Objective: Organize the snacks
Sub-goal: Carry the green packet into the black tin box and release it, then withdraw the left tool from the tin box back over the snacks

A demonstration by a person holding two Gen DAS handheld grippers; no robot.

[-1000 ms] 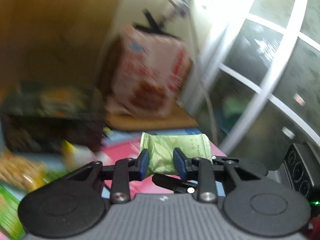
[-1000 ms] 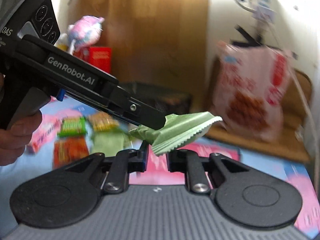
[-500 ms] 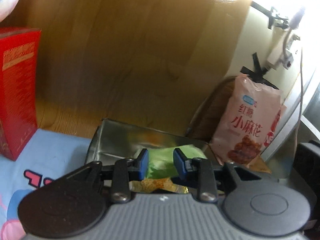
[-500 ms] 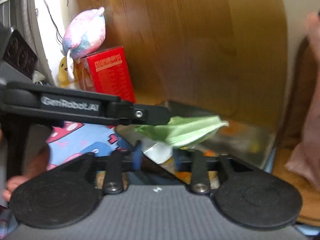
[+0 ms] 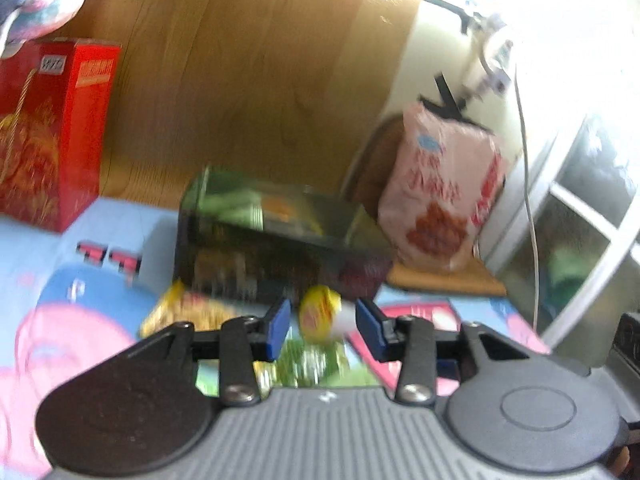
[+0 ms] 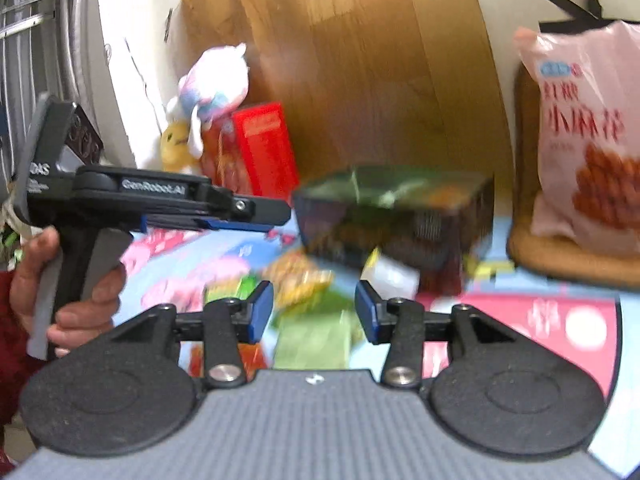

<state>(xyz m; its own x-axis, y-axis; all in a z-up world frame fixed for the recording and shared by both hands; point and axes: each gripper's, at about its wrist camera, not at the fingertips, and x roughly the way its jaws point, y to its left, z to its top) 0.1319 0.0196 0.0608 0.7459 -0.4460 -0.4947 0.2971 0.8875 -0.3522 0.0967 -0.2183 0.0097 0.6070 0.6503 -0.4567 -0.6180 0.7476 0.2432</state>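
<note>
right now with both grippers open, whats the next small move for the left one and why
Probably ease the left gripper forward and down onto the yellow snack just ahead of its open jaws, then close. The left gripper holds nothing, that packet lies loose on the mat in front of the dark box, and the box already has packets inside. Motion blur hides the exact gap.

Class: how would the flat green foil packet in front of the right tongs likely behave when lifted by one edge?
The flat green foil packet looks thin, so probably light and floppy, drooping from the right tongs. Its glossy film may slip.
</note>
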